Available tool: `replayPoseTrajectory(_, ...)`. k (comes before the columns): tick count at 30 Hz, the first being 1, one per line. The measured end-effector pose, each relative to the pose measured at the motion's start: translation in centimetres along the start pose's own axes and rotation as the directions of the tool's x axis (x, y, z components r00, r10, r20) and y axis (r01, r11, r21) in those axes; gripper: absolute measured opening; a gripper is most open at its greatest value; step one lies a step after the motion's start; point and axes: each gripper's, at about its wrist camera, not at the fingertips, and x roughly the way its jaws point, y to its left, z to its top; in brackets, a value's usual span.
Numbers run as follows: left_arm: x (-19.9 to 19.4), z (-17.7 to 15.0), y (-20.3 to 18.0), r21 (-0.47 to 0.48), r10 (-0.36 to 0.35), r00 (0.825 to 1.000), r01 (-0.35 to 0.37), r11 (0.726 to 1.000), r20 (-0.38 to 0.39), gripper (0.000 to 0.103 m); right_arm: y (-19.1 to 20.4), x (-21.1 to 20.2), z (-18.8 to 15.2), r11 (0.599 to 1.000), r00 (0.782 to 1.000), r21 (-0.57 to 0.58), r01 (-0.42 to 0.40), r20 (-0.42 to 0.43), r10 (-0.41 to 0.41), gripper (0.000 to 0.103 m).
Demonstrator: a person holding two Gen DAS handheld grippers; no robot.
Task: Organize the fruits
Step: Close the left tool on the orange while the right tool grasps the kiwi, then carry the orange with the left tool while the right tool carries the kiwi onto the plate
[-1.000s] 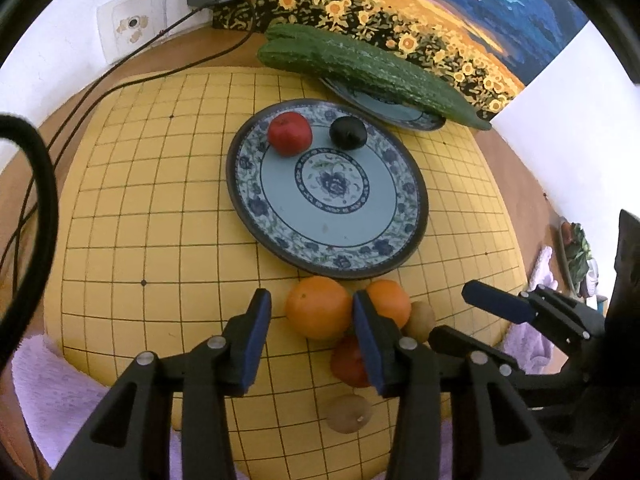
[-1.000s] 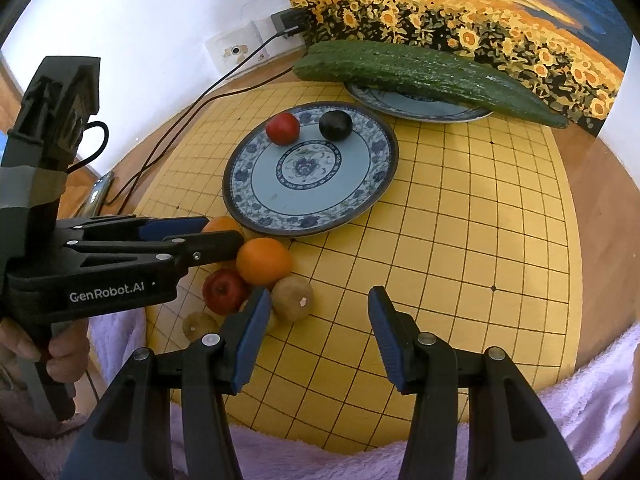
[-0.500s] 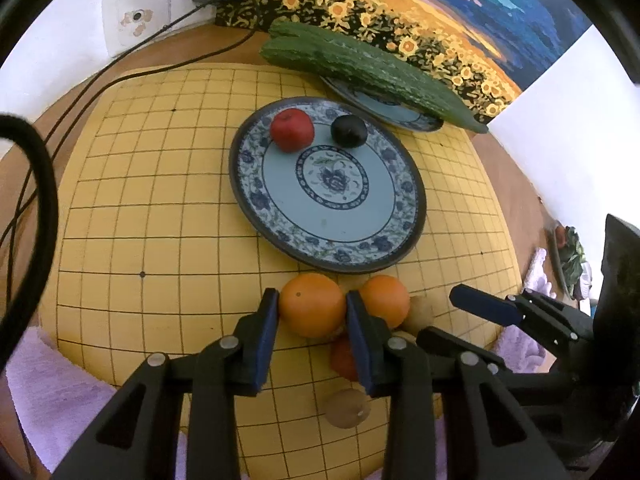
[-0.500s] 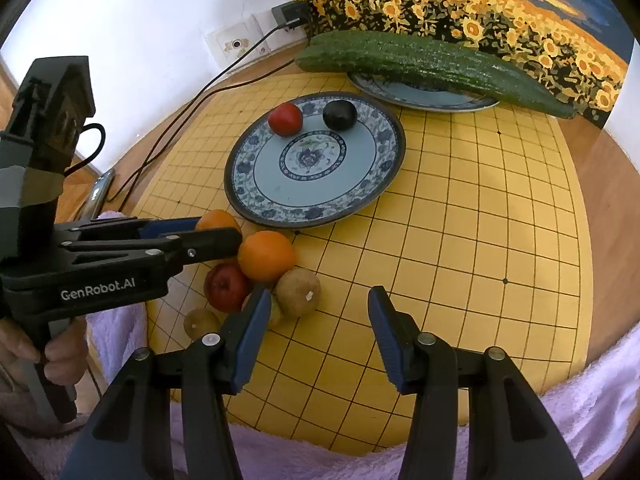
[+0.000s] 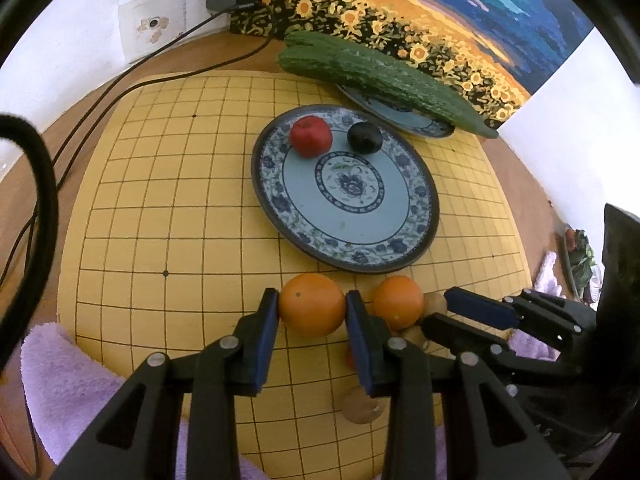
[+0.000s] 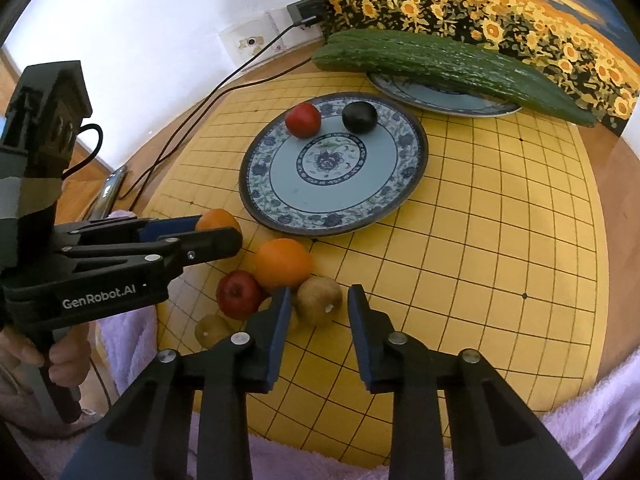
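My left gripper (image 5: 312,304) is shut on an orange (image 5: 312,305) just in front of the blue patterned plate (image 5: 420,184); it also shows in the right wrist view (image 6: 216,229). The plate holds a red apple (image 5: 311,136) and a dark plum (image 5: 363,138). A second orange (image 6: 283,263), a red apple (image 6: 239,294) and two kiwis (image 6: 319,300) (image 6: 211,330) lie on the yellow grid board (image 6: 500,248). My right gripper (image 6: 316,308) is open, its fingers either side of the nearer kiwi.
A long green cucumber (image 6: 440,66) lies across a second plate (image 6: 444,98) at the back, before a sunflower painting. Black cables (image 5: 132,80) run to a wall socket at the back left. A purple towel (image 6: 580,420) lies under the board's near edge.
My left gripper has closed onto the orange. My right gripper has moved forward and left so that its open fingers bracket the kiwi.
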Motion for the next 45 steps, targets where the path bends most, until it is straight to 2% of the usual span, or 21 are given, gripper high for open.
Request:
replayPoseTrajectory(8, 0.0, 0.0, 0.1, -0.003, 0.004, 1.000, -0.004, 1.000, 0.001, 0.035, -0.4, 0.2, 0.4, 1.000, 1.000, 0.006, -0.027, 0.000, 0.027, 0.025)
replayPoseTrajectory(25, -1.2, 0.6, -0.3, 0.015, 0.013, 0.999, -0.014, 1.000, 0.045, 0.035, -0.7, -1.8, 0.8, 1.000, 0.997, 0.008, -0.010, 0.073, 0.009, 0.025)
replayPoseTrajectory(45, -1.2, 4.0, -0.5, 0.031, 0.037, 0.995, -0.040, 0.999, 0.096, 0.035, -0.5, -2.8, 4.3, 0.999, 0.990, -0.036, 0.037, 0.137, -0.032, 0.025)
